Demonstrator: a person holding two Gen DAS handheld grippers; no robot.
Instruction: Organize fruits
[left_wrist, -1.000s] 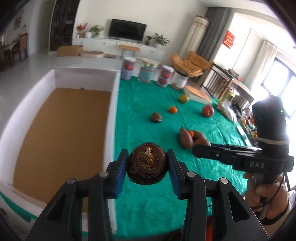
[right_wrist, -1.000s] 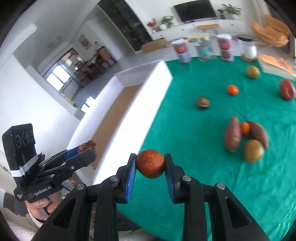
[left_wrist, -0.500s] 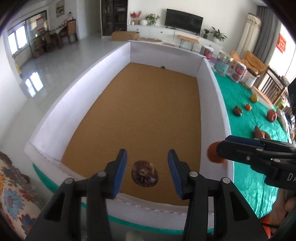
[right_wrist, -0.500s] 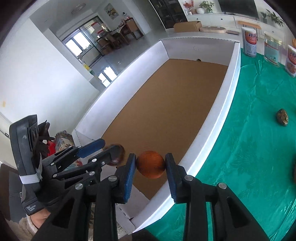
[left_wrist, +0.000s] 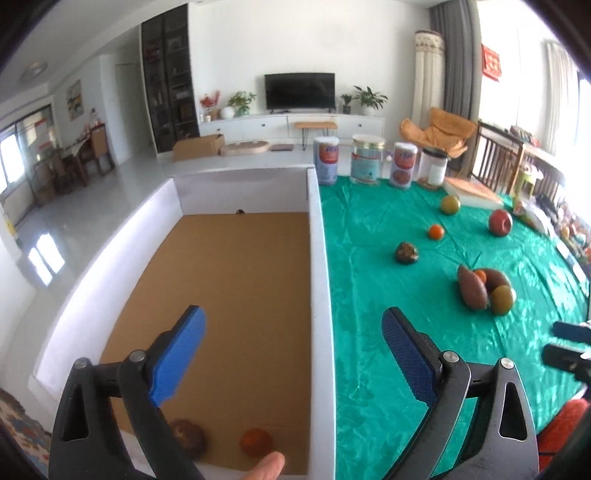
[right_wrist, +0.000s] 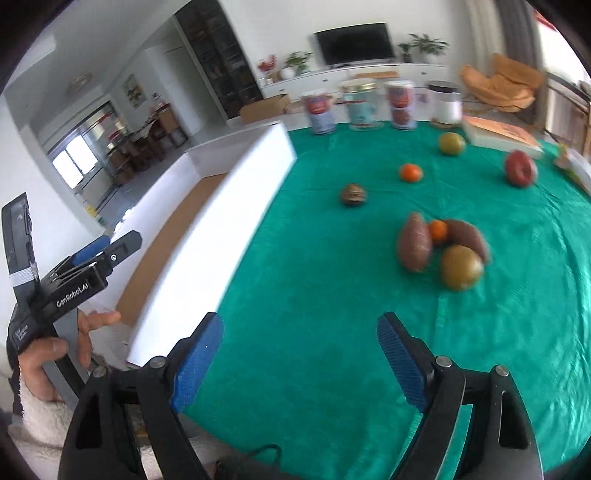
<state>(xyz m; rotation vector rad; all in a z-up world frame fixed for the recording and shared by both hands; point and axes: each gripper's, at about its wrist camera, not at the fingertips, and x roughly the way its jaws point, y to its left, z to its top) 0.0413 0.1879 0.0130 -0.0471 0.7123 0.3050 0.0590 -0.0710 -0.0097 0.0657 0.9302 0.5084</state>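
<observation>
My left gripper (left_wrist: 293, 326) is open and empty above the near end of the white-walled box (left_wrist: 320, 258). A dark brown fruit (left_wrist: 188, 437) and an orange fruit (left_wrist: 255, 441) lie on the box's cardboard floor below it. My right gripper (right_wrist: 300, 341) is open and empty over the green cloth (right_wrist: 332, 314). On the cloth lie two sweet potatoes (right_wrist: 415, 243), a small orange (right_wrist: 438, 230), a greenish fruit (right_wrist: 461, 267), a brown fruit (right_wrist: 353, 194), another orange (right_wrist: 410, 172), a red apple (right_wrist: 520, 169) and a green fruit (right_wrist: 451, 143). The left gripper also shows in the right wrist view (right_wrist: 107, 245).
Three cans (left_wrist: 364, 160) and a white jar (left_wrist: 436, 170) stand at the table's far edge. A flat book (left_wrist: 472, 190) lies at the far right. The box's white wall (right_wrist: 229, 229) runs along the cloth's left side.
Both grippers have opened and let go: the brown fruit and the orange fruit now lie in the box. The right gripper has swung back over the green cloth.
</observation>
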